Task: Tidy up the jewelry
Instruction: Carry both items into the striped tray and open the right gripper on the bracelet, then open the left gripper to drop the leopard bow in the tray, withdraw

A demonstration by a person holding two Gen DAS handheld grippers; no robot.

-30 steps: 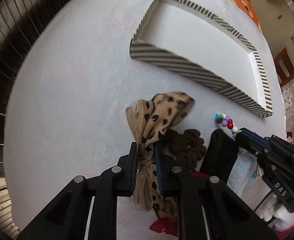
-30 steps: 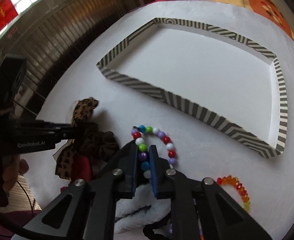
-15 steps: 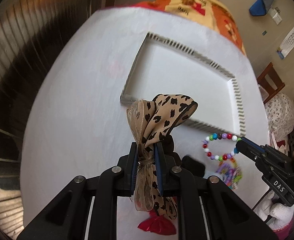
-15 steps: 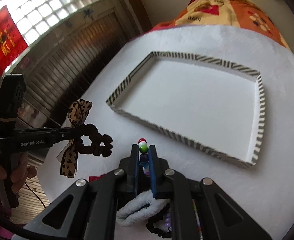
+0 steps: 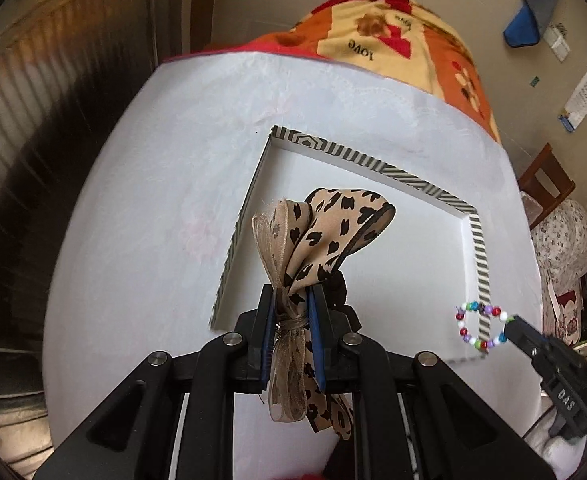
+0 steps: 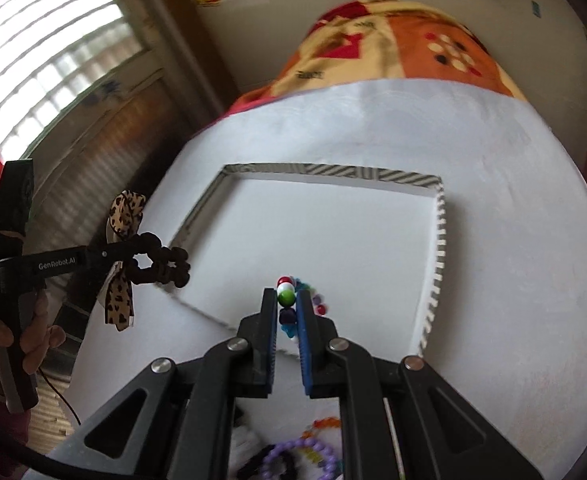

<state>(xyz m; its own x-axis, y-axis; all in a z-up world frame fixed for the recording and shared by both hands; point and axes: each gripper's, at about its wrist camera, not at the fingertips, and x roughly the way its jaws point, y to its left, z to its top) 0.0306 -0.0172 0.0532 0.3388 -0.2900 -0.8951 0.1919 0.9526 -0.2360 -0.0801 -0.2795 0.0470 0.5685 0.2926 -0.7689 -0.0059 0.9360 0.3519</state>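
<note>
the left gripper (image 5: 289, 334), jaws clamped on the leopard bow scrunchie (image 5: 325, 232) at frame centre, and the right gripper (image 6: 286, 322), jaws pinching the beaded bracelet (image 6: 289, 300), hang above the striped tray (image 6: 439, 240); early release risks landing outside the rim.

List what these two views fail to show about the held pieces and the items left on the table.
- Leopard bow: left view, the left tongs cover its brown scrunchie.
- Bead bracelet: right view, right tongs hide most beads.
- Purple bracelet: right view, blurred, cut by the bottom edge.
</note>
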